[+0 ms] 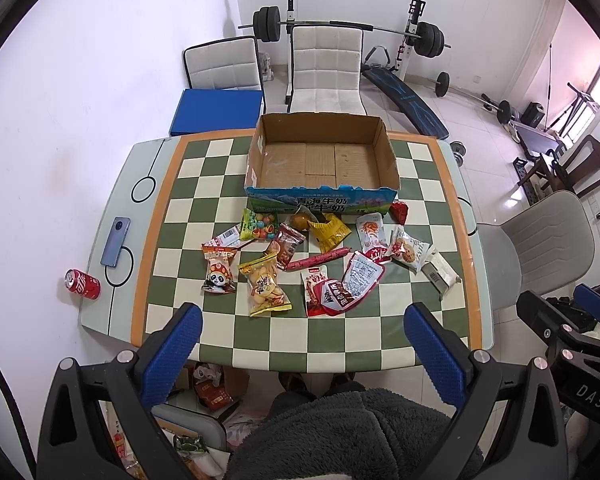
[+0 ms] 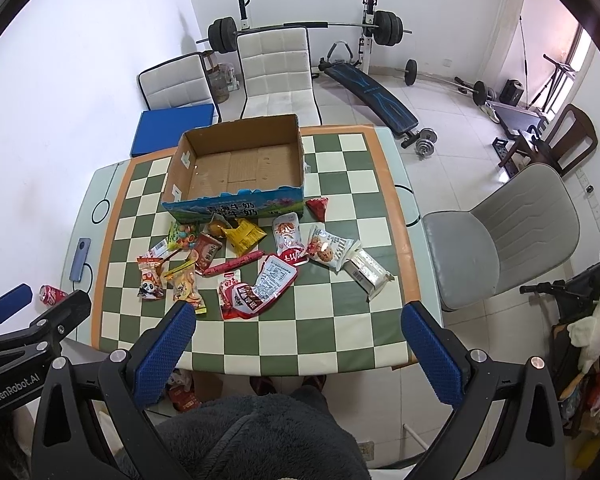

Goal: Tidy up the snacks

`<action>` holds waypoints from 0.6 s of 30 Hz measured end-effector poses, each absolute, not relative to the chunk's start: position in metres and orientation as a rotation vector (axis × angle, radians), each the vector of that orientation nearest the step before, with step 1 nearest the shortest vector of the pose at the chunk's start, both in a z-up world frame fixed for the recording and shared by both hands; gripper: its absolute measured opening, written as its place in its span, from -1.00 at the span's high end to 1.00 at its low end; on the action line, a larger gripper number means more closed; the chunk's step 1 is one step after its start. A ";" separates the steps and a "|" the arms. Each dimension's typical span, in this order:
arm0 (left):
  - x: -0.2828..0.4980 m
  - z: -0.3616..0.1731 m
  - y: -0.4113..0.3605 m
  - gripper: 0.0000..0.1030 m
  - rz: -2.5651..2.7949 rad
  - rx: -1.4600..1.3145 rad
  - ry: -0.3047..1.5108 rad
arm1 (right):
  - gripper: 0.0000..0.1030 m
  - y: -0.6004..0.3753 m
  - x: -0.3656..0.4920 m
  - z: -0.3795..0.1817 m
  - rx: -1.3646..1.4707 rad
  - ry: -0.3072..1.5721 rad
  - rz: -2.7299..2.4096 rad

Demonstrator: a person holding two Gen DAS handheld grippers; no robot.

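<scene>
An empty cardboard box (image 1: 320,160) (image 2: 240,164) with a blue printed front stands at the far side of the checkered table (image 1: 340,344) (image 2: 340,320). Several snack packets lie in front of it: a yellow biscuit bag (image 1: 265,286) (image 2: 186,286), a panda packet (image 1: 219,270) (image 2: 150,278), a red sausage stick (image 1: 318,259) (image 2: 234,264), a red-and-white pouch (image 1: 340,290) (image 2: 256,290), a cookie packet (image 1: 408,250) (image 2: 328,250). My left gripper (image 1: 302,320) and right gripper (image 2: 298,318) hover open above the near table edge, holding nothing.
A red soda can (image 1: 82,284) (image 2: 52,294) and a phone (image 1: 116,242) (image 2: 82,260) sit at the table's left. Chairs (image 1: 324,68) (image 2: 500,236) surround the table. A person's dark fleece lap (image 1: 340,432) is below. Weights and a barbell rack (image 2: 304,28) stand behind.
</scene>
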State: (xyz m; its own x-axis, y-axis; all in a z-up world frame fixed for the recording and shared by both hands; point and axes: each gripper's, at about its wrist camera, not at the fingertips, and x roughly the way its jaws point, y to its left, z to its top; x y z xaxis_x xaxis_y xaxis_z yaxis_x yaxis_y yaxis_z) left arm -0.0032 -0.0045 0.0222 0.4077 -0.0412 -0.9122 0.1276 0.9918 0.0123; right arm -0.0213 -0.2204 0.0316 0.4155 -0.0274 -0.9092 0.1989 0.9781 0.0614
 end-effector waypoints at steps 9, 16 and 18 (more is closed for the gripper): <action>-0.002 0.025 -0.006 -1.00 -0.109 0.084 1.148 | -1.00 -0.220 -0.019 0.034 0.167 1.138 -0.138; -0.003 0.024 -0.005 -1.00 -0.108 0.080 1.147 | -1.00 -0.220 -0.020 0.033 0.168 1.136 -0.138; -0.003 0.024 -0.005 -1.00 -0.110 0.082 1.147 | -1.00 -0.219 -0.018 0.035 0.167 1.135 -0.137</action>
